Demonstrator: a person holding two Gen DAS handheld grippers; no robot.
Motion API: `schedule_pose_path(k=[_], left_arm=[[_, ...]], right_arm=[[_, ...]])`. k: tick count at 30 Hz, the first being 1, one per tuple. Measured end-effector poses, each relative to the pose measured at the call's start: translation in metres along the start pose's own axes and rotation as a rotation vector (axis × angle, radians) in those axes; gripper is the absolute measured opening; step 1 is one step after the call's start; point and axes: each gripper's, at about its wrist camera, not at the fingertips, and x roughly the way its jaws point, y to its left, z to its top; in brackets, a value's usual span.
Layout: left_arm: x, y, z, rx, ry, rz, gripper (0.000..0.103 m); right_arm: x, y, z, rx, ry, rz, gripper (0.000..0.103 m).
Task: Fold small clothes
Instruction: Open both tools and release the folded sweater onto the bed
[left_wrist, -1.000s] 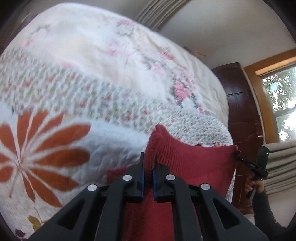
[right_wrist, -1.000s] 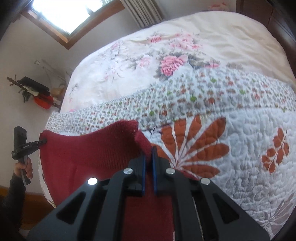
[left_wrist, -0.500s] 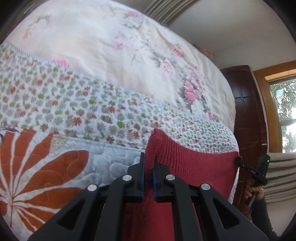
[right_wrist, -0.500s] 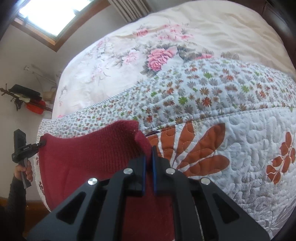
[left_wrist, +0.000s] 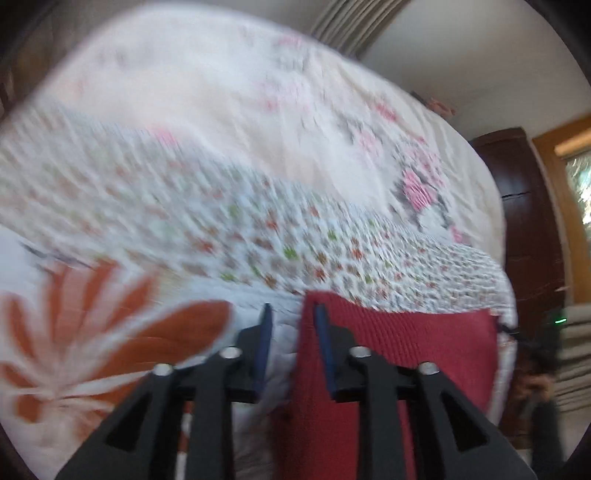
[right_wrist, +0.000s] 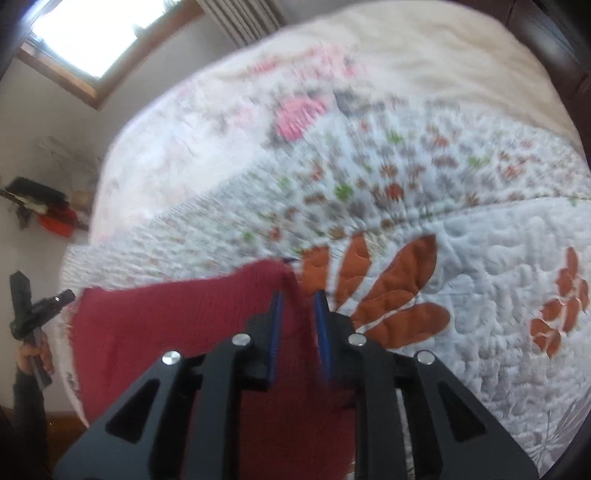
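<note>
The left wrist view shows the left claw (left_wrist: 290, 314) with its two blue-edged fingers spread apart; the left finger sits over white quilt, while the right finger (left_wrist: 320, 321) lies against the near corner of the red knit garment (left_wrist: 406, 350), and nothing is pinched between them. This view alone takes in a dark wooden cabinet (left_wrist: 524, 221) beyond the bed, and at the far right edge a hand (left_wrist: 532, 384) on the other claw's dark handle, blurred. The right wrist view shows the right claw (right_wrist: 299, 299) also spread, both fingers lying over the garment's (right_wrist: 166, 325) top corner with red cloth visible in the gap, not clamped. Only this view shows the bright window (right_wrist: 92, 33), some black and red clutter (right_wrist: 44, 210) against the wall, and the left claw's handle gripped by a hand (right_wrist: 31, 358) at the garment's far corner. The garment is a ribbed, deep red knit lying flat on the bed's quilt (right_wrist: 498, 258), its top edge running fairly straight between the two claws, near the bed's edge. The quilt has a band of small flowers, large orange leaf shapes and, further back, pink roses. Both views are motion-blurred.
</note>
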Motion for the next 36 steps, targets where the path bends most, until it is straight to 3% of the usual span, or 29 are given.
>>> schedule_pose_path(k=[2,4,7,11,15,17,21,24,27,30,33,36], left_arm=[[-0.034,-0.016,-0.009,0.069,-0.061,-0.028,0.037],[-0.057,-0.031,-0.030,0.098,-0.088,-0.139,0.049],[-0.052,-0.050,-0.067,0.152,-0.037,-0.218,0.049],[-0.010,-0.046,-0.102,0.147,0.069,-0.169,0.048],[0.005,-0.029,-0.109,0.095,0.068,-0.172,0.046],[-0.006,-0.026,-0.108,0.060,0.051,-0.178,0.047],[-0.044,-0.043,-0.135,0.108,-0.019,-0.212,0.061],[-0.051,-0.041,-0.158,0.078,-0.006,-0.245,0.061],[-0.041,-0.031,-0.187,0.047,0.040,-0.250,0.061],[-0.025,-0.027,-0.204,0.098,0.062,-0.195,0.059],[-0.032,-0.026,-0.202,0.080,0.045,-0.212,0.057],[-0.072,-0.048,-0.213,0.194,-0.037,-0.281,0.058]], right_arm=[[-0.019,0.014,-0.012,-0.042,-0.040,0.023,0.019],[-0.026,0.030,-0.031,-0.072,-0.043,0.067,0.020],[-0.012,0.046,-0.059,-0.131,-0.012,0.065,0.024],[0.010,0.041,-0.074,-0.134,0.005,-0.002,0.024],[0.000,0.038,-0.078,-0.100,-0.014,-0.040,0.031],[-0.019,0.049,-0.088,-0.127,-0.046,-0.024,0.031],[-0.050,0.071,-0.134,-0.126,-0.086,0.024,0.036],[-0.051,0.073,-0.175,-0.093,-0.084,0.036,0.036],[-0.032,0.064,-0.211,-0.072,-0.028,-0.032,0.036],[-0.017,0.060,-0.224,-0.071,-0.013,-0.063,0.038],[-0.038,0.065,-0.223,-0.046,-0.051,-0.062,0.038],[-0.064,0.066,-0.235,-0.022,-0.114,-0.069,0.040]])
